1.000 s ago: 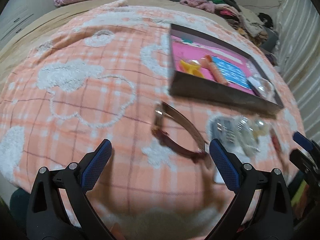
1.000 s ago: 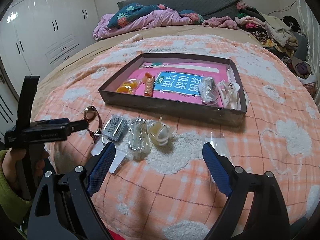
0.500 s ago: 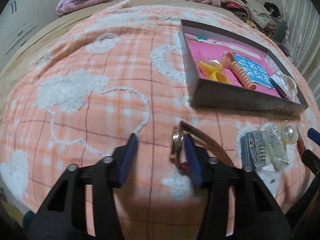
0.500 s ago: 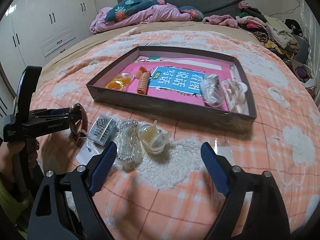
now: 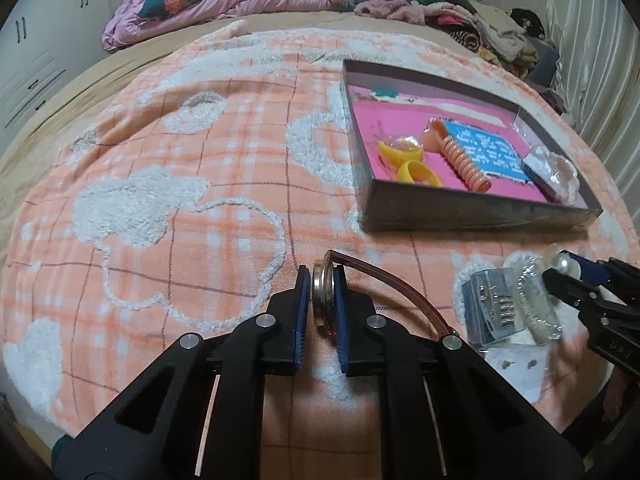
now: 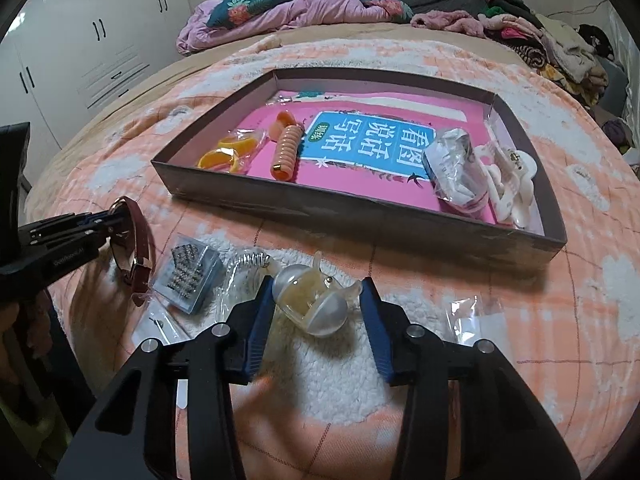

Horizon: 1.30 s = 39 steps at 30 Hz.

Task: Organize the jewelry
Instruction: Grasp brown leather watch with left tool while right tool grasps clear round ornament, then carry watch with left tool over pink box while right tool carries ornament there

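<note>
My left gripper [image 5: 322, 295] is shut on the round case of a wristwatch [image 5: 323, 294] with a dark red strap, standing on edge on the blanket. It also shows at the left of the right wrist view [image 6: 127, 236]. My right gripper [image 6: 316, 304] is open, its fingers on either side of a pearly hair clip [image 6: 316, 303] lying on the blanket, not pinching it. A shallow grey tray [image 6: 360, 210] with a pink book in it holds orange bangles [image 6: 228, 152], a coiled orange hair tie [image 6: 286, 152] and white clips [image 6: 508, 184].
Next to the clip lie a small clear box of studs [image 6: 192, 276], a bagged beaded piece [image 6: 250, 268] and an empty clear bag [image 6: 474, 316]. All rest on an orange plaid blanket [image 5: 180, 200] on a bed. Piled clothes [image 6: 540, 40] lie at the far side.
My left gripper has closed onto the watch case. My right gripper has moved forward and narrowed around the pearly clip.
</note>
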Available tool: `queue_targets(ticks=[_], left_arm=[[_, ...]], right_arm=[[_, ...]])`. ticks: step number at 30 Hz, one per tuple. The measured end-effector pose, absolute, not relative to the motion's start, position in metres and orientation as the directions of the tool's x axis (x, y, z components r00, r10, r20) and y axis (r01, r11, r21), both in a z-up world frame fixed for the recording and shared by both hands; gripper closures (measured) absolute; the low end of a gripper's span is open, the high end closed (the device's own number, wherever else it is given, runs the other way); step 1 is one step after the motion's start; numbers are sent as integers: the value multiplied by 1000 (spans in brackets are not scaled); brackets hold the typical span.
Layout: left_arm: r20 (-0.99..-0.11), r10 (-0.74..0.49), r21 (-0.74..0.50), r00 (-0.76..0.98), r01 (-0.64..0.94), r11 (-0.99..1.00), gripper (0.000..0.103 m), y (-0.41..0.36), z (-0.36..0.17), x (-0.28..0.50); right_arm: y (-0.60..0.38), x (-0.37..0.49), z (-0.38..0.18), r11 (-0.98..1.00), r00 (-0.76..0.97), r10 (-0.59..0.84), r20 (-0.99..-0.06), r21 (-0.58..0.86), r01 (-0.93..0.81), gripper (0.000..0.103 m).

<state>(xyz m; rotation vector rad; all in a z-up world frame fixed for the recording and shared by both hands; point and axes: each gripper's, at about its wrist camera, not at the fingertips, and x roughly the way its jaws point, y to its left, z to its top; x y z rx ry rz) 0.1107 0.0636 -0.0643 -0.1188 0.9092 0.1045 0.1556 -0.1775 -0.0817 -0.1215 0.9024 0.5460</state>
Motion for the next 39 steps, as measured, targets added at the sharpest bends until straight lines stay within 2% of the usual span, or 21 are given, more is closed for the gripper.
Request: queue_targets(ticks=[10, 23, 39], left_arm=[[-736, 14, -93, 677, -123, 988, 99, 61, -28, 101], [-657, -28, -101, 754, -52, 993, 99, 39, 20, 117], [-644, -87, -101, 760, 28, 994, 99, -1, 26, 166]], right_arm=[[-205, 139, -49, 855, 538, 457, -708, 184, -485, 61], [-248, 142, -6, 896, 657, 423, -624, 178, -408, 61], [-267, 167, 14, 918, 717, 387, -580, 170, -358, 61]])
